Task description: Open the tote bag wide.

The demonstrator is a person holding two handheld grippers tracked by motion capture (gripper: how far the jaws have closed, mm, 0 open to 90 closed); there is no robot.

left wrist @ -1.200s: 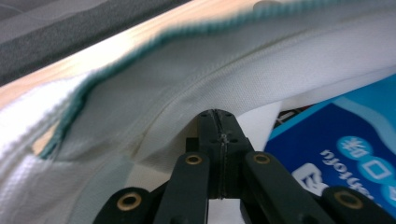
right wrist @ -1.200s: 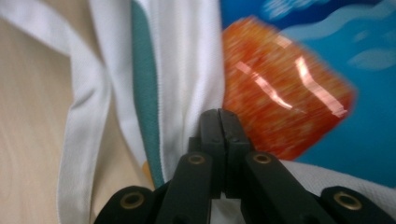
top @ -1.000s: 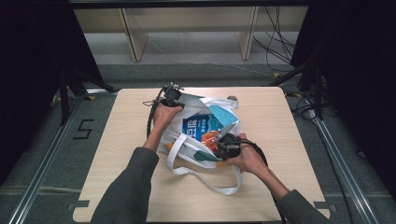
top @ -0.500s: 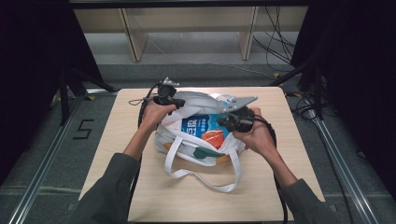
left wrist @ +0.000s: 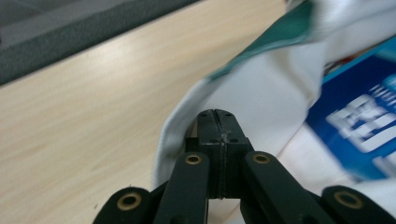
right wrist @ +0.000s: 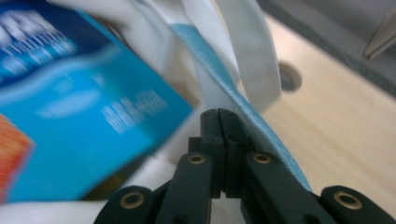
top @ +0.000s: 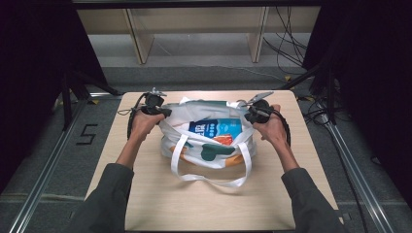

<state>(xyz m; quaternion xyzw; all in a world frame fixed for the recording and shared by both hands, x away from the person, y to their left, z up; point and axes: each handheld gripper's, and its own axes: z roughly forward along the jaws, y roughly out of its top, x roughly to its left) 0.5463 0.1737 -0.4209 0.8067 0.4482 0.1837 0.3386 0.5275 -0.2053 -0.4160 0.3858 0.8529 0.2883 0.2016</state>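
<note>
Bag (top: 209, 141) mouth is stretched left and right; left gripper (left wrist: 217, 122) and right gripper (right wrist: 218, 120) each pinch the cloth rim. Pull evenly so the boxes (top: 216, 128) inside don't tip.

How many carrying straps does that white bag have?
2. One strap loops forward onto the table toward the person; the other lies at the bag's far rim, partly hidden.

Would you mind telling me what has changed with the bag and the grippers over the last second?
The left gripper and right gripper moved apart toward the table's sides, stretching the white fabric tote bag open by its rim. The blue packet inside shows more fully. The bag stays mid-table, its handles toward the person.
</note>
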